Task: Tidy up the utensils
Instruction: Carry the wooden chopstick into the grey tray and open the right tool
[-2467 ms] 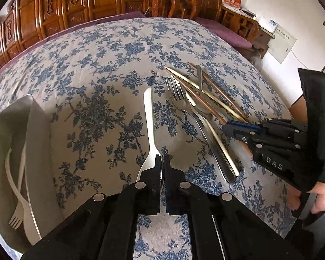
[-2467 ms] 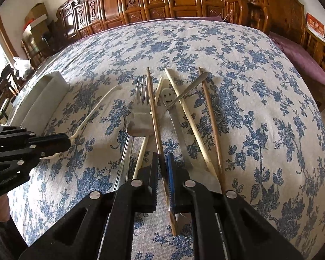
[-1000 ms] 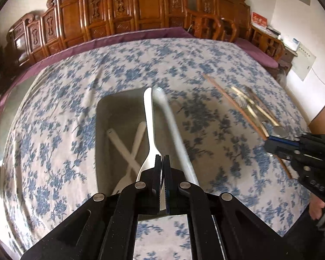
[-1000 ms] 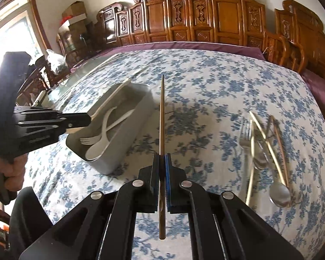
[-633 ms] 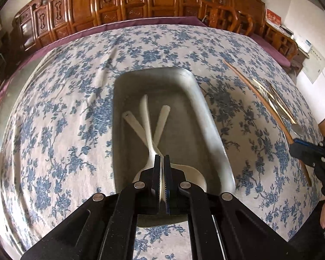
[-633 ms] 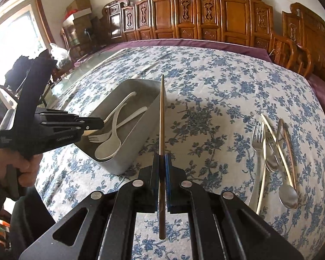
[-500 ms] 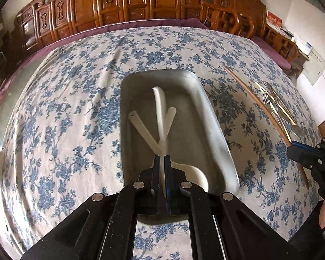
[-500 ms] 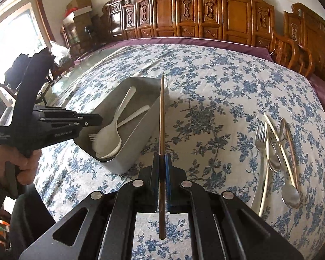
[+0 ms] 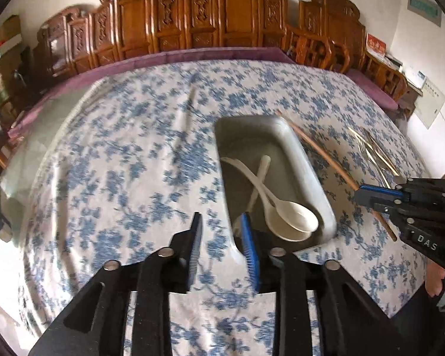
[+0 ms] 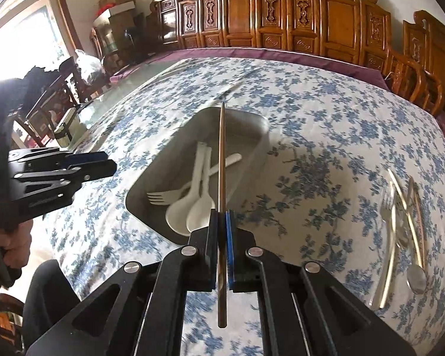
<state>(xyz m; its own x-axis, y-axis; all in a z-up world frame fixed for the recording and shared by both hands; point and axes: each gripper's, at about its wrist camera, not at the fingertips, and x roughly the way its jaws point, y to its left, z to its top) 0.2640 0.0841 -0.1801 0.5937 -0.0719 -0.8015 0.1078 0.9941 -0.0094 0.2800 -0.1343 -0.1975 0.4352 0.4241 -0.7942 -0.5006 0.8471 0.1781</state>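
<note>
Carrying the chopstick in my right gripper, jaws clamped tight on it, I want it lined up along the tray and low before I let go, so it doesn't bounce off the rim. It points straight ahead from the jaws, its far end over the tray where the white spoons and white fork lie. My left gripper has just been opening, nothing between its jaws, beside the tray's near corner. The metal cutlery waits on the table, well apart to the right.
</note>
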